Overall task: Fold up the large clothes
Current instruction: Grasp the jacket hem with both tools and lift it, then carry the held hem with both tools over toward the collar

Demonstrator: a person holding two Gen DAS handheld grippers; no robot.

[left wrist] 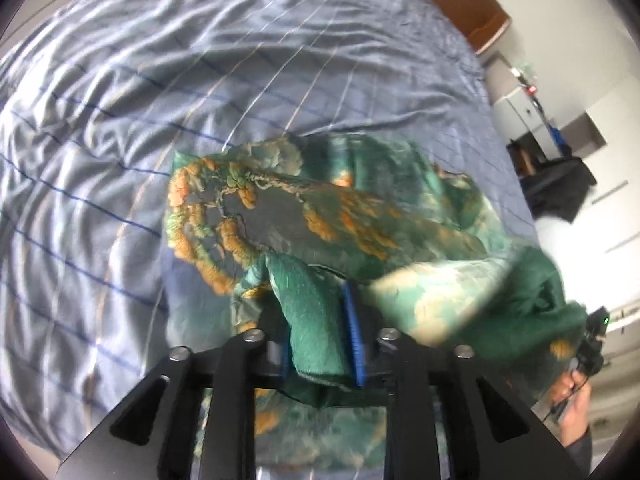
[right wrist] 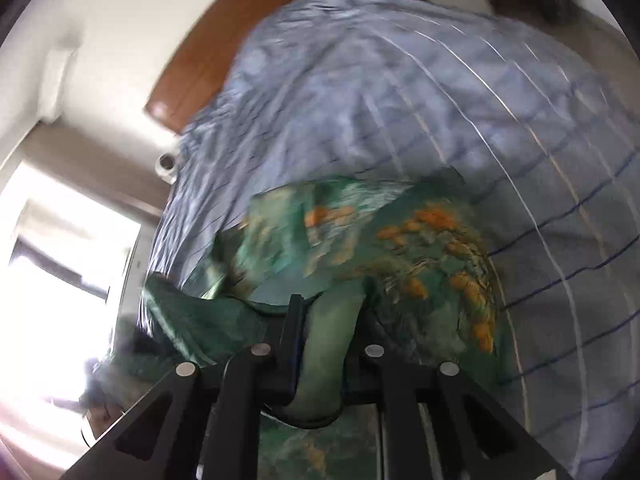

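Observation:
A green garment (left wrist: 320, 208) with orange and cream print lies bunched on the bed (left wrist: 160, 80), partly lifted at its near edge. My left gripper (left wrist: 312, 300) has a thick fold of the green cloth filling the gap between its blue pads (left wrist: 354, 328). In the right wrist view the same garment (right wrist: 400, 248) spreads to the right over the bed (right wrist: 400, 80). My right gripper (right wrist: 332, 308) is shut on a rolled fold of it. The picture is blurred. At the right edge of the left wrist view a hand (left wrist: 572, 396) holds a black handle behind the raised cloth.
The bed has a blue-grey striped duvet and a brown wooden headboard (left wrist: 476, 8) at its far end. White cabinets (left wrist: 520, 108) and a dark chair (left wrist: 560, 184) stand beside the bed. A bright window (right wrist: 60, 260) is on the other side.

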